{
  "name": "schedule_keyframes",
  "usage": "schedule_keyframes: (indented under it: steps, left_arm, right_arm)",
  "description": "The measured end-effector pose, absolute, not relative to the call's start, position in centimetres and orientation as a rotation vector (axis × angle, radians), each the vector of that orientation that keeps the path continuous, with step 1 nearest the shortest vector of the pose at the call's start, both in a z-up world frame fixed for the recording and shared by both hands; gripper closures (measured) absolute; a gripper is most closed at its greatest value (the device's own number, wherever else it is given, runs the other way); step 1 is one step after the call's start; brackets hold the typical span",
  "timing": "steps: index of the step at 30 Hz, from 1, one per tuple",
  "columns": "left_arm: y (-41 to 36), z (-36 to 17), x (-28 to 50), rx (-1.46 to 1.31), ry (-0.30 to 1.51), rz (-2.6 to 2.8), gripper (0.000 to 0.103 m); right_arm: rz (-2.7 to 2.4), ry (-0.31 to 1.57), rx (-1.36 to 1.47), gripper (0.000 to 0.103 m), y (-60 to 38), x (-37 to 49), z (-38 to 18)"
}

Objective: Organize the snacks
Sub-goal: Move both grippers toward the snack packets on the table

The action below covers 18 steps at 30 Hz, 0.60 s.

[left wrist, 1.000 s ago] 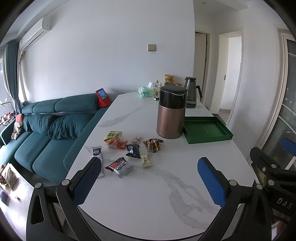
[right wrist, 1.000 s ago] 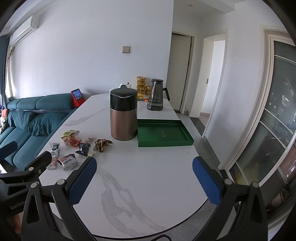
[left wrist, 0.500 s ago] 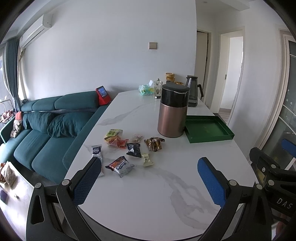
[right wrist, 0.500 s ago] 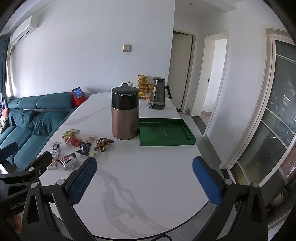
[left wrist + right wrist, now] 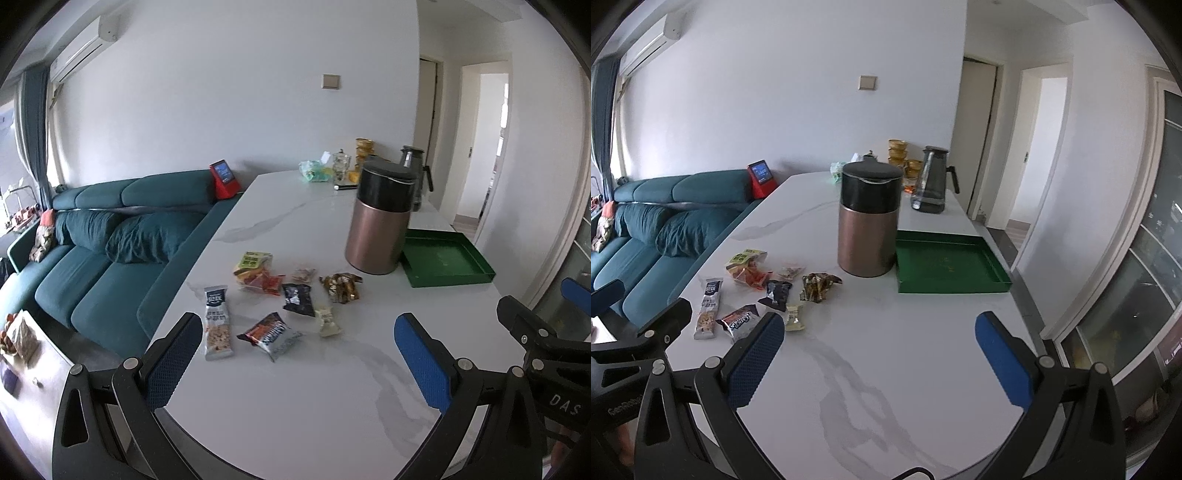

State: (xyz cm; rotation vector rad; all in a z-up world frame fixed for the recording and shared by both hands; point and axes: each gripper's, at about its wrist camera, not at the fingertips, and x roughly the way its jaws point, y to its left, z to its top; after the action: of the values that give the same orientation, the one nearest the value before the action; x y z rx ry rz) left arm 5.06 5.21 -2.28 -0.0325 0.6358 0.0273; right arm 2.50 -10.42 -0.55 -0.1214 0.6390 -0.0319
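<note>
Several snack packets lie on the white marble table: a long grey bar, a dark biscuit pack, a black packet, a gold candy bundle, a small pale candy and a green-orange pack. A green tray sits empty beside a copper canister. My left gripper is open and empty, short of the snacks. My right gripper is open and empty over bare table; the snacks lie to its left and the tray ahead.
A dark glass kettle, stacked amber bowls and a green bag stand at the table's far end. A teal sofa runs along the table's left side. Doorways open at the right.
Both grippers have moved a little forward toward the table; the snacks, canister and tray look slightly nearer. Nothing on the table has moved.
</note>
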Motion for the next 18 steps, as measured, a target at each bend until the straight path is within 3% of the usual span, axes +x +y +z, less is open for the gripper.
schedule_keyframes:
  steps: [18]
  left_arm:
    - [10.9, -7.4, 14.6, -0.086, 0.723, 0.110, 0.001]
  right_arm:
    - [0.054, 0.741, -0.120, 0.000, -7.0, 16.5, -5.6]
